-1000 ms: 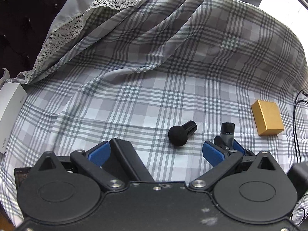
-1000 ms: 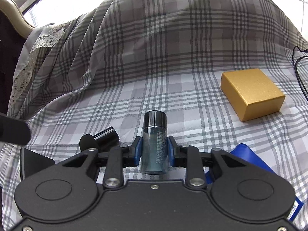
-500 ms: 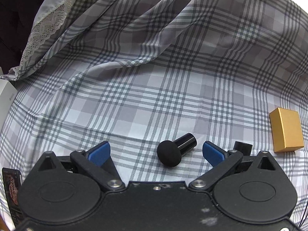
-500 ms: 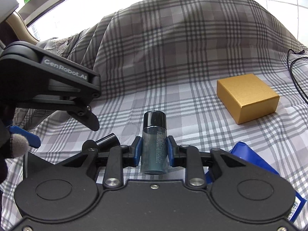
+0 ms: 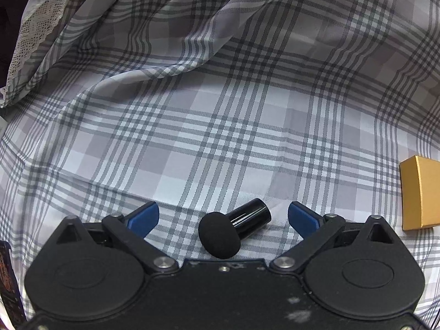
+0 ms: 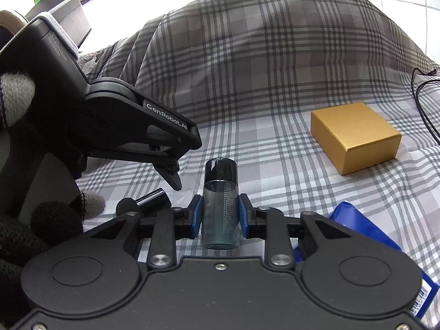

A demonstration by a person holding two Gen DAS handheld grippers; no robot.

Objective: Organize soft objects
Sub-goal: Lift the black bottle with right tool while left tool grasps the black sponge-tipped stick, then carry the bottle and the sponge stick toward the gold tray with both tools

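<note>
A black makeup sponge with a glossy black handle (image 5: 232,229) lies on the plaid cloth (image 5: 220,126). My left gripper (image 5: 223,217) is open, its blue pads on either side of the sponge, not touching it. The sponge also shows in the right wrist view (image 6: 145,202), below the left gripper's body (image 6: 110,126). My right gripper (image 6: 220,214) is shut on a small translucent grey bottle with a dark cap (image 6: 220,200), held upright just above the cloth.
A gold box (image 6: 354,134) sits on the cloth to the right, also at the right edge of the left wrist view (image 5: 420,192). A blue packet (image 6: 365,233) lies under my right gripper. A black cable (image 6: 423,101) runs at far right. A lace-edged grey fabric (image 5: 35,33) lies at far left.
My left gripper has moved forward and right, so the sponge now lies between its open pads. The right gripper still holds the bottle, hardly moved.
</note>
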